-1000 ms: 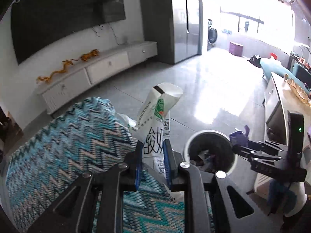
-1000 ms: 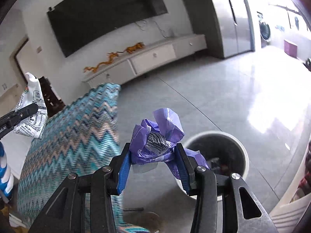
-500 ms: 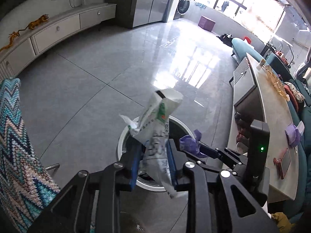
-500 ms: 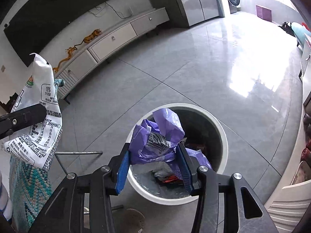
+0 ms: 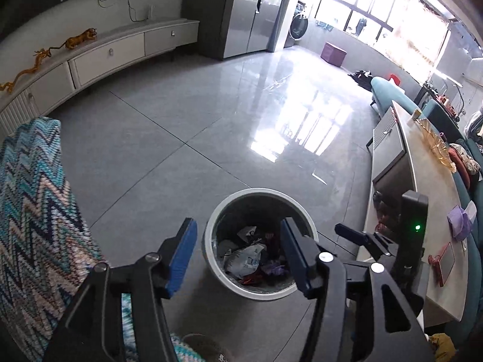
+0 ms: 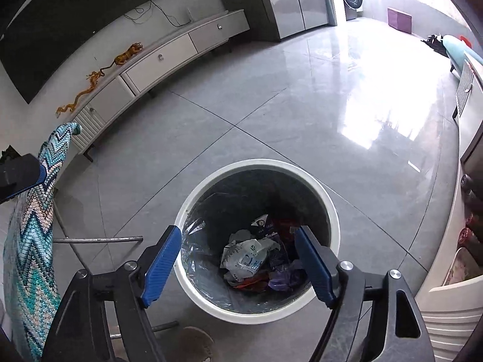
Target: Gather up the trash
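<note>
**Both tools empty above the bin**

Left wrist view: the left tool [image 5: 238, 242] hangs over the white-rimmed trash bin [image 5: 211, 226] on the grey tiled floor [image 5: 181, 126]. Its jaws have just been opening and now stand apart with nothing between the blue pads. Down in the bin lies a white printed wrapper [image 5: 244, 256] among red and purple scraps. The right tool [image 5: 356, 236] reaches in from the right, beside the bin's rim; from here I cannot tell how wide it stands. A zigzag-patterned blanket [image 5: 33, 211] fills the left edge, and a long counter [image 5: 422, 181] runs along the right.

Right wrist view: the right tool [image 6: 238, 253] points down into the same bin [image 6: 332, 208]. Its jaws have just been opening too, and they are spread wide and hold nothing. Between them, at the bottom of the lined bin, rest the white wrapper [image 6: 247, 256] and a crumpled purple bag [image 6: 283, 276], touching each other. One tip of the left tool [image 6: 21, 175] shows at the left edge, in front of the blanket [image 6: 30, 256].
</note>
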{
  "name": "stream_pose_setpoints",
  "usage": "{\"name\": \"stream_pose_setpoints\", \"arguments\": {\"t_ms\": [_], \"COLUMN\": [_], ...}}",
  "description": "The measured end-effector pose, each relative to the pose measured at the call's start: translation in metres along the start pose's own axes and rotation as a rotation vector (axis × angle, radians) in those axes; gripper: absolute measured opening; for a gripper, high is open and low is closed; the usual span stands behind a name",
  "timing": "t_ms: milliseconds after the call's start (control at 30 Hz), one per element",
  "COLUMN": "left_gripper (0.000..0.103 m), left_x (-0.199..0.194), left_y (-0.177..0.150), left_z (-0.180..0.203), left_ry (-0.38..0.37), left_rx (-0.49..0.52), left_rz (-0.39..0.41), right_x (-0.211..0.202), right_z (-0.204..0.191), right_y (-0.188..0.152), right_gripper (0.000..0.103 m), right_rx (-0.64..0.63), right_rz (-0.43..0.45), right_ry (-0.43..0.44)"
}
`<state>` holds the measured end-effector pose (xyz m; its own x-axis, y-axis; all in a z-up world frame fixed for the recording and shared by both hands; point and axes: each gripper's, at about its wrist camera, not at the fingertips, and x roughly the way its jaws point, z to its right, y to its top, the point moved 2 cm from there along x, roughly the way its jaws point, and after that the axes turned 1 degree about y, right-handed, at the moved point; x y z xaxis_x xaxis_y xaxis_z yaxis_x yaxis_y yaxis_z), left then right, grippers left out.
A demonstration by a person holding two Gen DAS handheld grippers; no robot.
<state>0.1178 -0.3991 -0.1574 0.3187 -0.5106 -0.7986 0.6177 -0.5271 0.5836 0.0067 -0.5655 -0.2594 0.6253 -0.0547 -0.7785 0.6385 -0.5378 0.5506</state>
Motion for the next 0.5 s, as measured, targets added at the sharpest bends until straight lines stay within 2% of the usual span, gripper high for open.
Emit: {"name": "stream_pose_setpoints", "arguments": {"t_ms": [100, 167, 367, 500], "left_gripper": [0.057, 0.066, 0.068, 0.07], "left_x": [-0.029, -0.05, -0.119, -0.167], "left_y": [-0.005, -0.009, -0.036, -0.055], "left_z": [-0.017, -0.03, -0.075, -0.105], "left_ry": [0.058, 0.105, 0.26, 0.368], "left_rx": [-0.013, -0.022, -0.071, -0.107], "left_rz": [0.049, 0.084, 0.184, 0.245], "right_x": [-0.016, -0.031, -0.083, -0.111], "right_z": [-0.018, -0.035, -0.107, -0.16], "right_y": [0.01, 0.015, 0.023, 0.023], "right_gripper": [0.085, 0.089, 0.1, 0.103], "right_rx": [-0.03, -0.057, -0.171, -0.261], "right_rz": [0.044, 0.078, 0.194, 0.26], "right_ry": [-0.001, 0.002, 0.044, 0.073]}}
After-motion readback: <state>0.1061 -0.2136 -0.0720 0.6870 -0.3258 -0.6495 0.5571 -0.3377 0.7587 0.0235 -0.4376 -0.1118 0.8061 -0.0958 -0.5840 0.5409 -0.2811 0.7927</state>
